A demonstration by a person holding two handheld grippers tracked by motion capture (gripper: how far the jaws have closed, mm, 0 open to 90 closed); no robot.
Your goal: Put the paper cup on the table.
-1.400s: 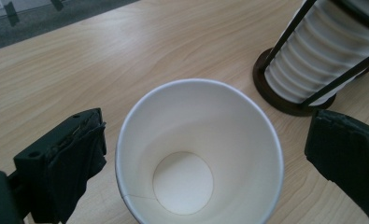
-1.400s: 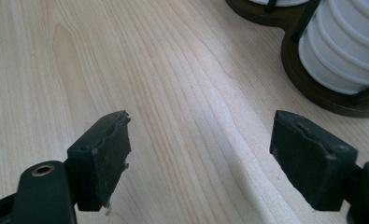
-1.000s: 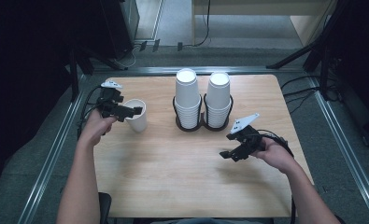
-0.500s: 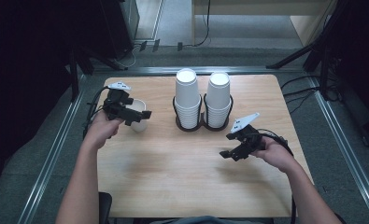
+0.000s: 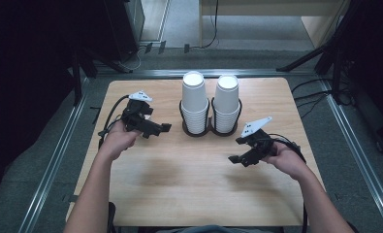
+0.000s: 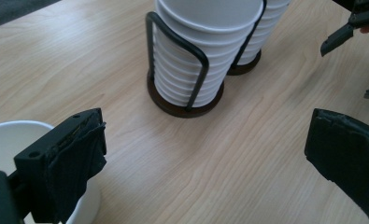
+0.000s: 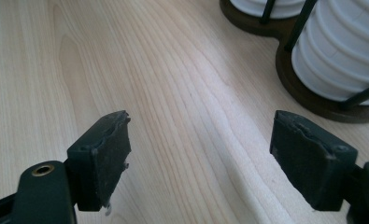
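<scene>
Two tall stacks of white paper cups (image 5: pixel 195 104) (image 5: pixel 226 104) stand in a black wire holder (image 5: pixel 211 131) at the table's far middle. My left gripper (image 5: pixel 157 130) hovers left of the holder, open. In the left gripper view (image 6: pixel 210 140) its jaws stand wide apart, and a single white cup (image 6: pixel 14 140) sits at the lower left, partly behind the left jaw; nothing lies between the pads. The near stack (image 6: pixel 205 51) is straight ahead. My right gripper (image 5: pixel 237 150) is open over bare wood right of the holder, and in its own view (image 7: pixel 201 140) nothing lies between the jaws.
The wooden table (image 5: pixel 189 194) has bare room across its near half. The holder's dark base (image 7: pixel 313 100) lies just ahead of my right gripper. Metal rails (image 5: pixel 53 160) run along the table's sides; cables and dark stands lie on the floor behind.
My left gripper has moved right, from beside the single white cup to over it, so the cup is hidden in the high view. The right gripper has stayed put.
</scene>
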